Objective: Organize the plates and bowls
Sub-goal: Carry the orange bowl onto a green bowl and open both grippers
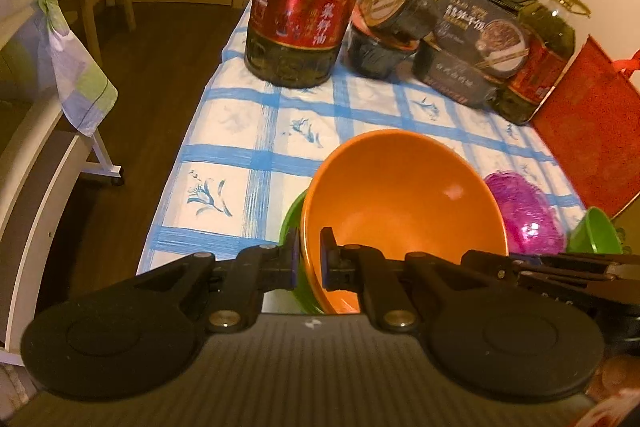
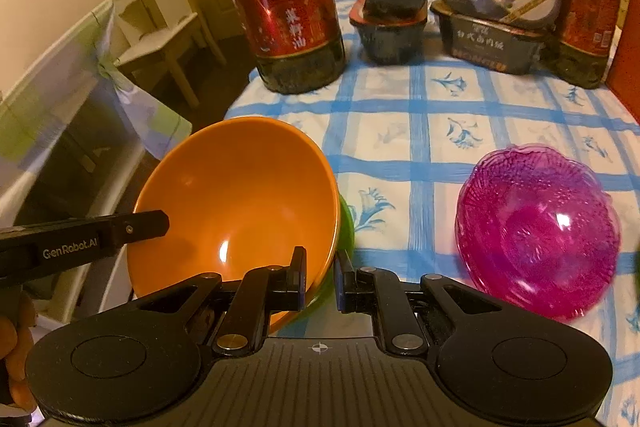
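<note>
Progress: orange bowl (image 1: pixel 400 195) nested in green bowl (image 1: pixel 292 223), likely lifted | left gripper (image 1: pixel 310 255), right gripper (image 2: pixel 321 281) clamp its near rim | pink bowl (image 2: pixel 536 231), right, unstacked.

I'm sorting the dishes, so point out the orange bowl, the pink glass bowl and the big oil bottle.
orange bowl (image 2: pixel 240 195): right wrist view, on its inner wall.
pink glass bowl (image 2: pixel 536 231): right wrist view, on its inside.
big oil bottle (image 1: pixel 308 7): left wrist view, on its red label.
</note>
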`<act>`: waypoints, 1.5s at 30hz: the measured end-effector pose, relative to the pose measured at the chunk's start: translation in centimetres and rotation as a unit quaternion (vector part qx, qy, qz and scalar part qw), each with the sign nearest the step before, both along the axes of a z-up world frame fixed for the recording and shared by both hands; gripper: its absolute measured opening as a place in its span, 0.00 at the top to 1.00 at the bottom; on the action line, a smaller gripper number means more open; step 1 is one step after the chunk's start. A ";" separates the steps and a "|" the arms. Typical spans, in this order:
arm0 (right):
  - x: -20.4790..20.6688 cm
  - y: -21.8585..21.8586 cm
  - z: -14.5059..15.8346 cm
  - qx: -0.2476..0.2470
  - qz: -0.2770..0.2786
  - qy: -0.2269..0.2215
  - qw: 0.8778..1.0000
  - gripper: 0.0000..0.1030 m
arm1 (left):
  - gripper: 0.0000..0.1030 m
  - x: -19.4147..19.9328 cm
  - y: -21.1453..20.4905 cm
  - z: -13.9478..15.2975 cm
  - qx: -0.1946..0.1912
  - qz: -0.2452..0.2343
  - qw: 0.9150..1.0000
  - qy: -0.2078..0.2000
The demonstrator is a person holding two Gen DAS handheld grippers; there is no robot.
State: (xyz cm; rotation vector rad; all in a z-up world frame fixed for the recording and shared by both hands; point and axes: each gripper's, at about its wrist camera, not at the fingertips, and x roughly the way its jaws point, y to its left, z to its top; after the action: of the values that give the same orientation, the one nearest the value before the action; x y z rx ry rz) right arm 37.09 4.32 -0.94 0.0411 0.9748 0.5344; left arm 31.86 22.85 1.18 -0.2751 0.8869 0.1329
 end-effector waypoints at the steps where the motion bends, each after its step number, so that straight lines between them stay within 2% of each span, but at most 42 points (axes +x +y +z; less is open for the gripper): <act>1: 0.4 0.2 -0.3 -0.002 0.001 0.001 1.000 0.87 | 0.92 0.2 0.1 -0.4 0.000 0.001 1.000 0.002; 11: 1.7 1.7 -2.5 -0.026 0.016 0.009 1.000 0.87 | 0.92 1.2 0.4 -2.5 0.018 0.006 1.000 0.014; 27: 1.3 2.2 -2.8 -0.049 0.022 -0.014 0.998 0.86 | 0.92 1.2 0.3 -3.3 0.018 0.004 1.000 0.019; 28: 1.4 2.2 -2.8 -0.051 0.025 -0.017 0.998 0.84 | 0.92 1.3 0.3 -3.3 0.019 0.005 1.000 0.018; 29: 1.4 2.2 -2.8 -0.050 0.028 -0.019 0.998 0.73 | 0.92 1.2 0.4 -3.2 0.019 0.006 1.000 0.017; 30: 1.4 2.1 -2.8 -0.044 0.030 -0.017 0.998 0.59 | 0.91 1.2 0.5 -3.1 0.020 0.010 1.000 0.015; 32: 1.3 1.8 -2.6 -0.033 0.031 -0.017 0.999 0.49 | 0.91 1.0 0.5 -2.9 0.023 0.016 1.000 0.010; 40: -0.5 -0.5 -0.6 0.002 0.014 -0.023 1.000 0.49 | 0.88 -1.4 -0.7 -1.0 0.014 0.018 1.000 -0.012; 43: -2.2 -2.0 0.5 0.018 0.007 -0.023 1.000 0.48 | 0.76 -3.2 -1.7 0.2 0.006 0.021 0.999 -0.027; 45: -3.7 -3.2 1.2 0.021 -0.001 -0.026 0.999 0.48 | 0.75 -4.5 -2.6 1.0 0.004 0.020 0.999 -0.035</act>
State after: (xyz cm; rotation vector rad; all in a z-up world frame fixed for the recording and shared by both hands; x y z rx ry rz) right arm 33.44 1.14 0.30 0.0652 0.9125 0.5525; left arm 27.36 20.20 2.16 -0.2888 0.8120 0.1631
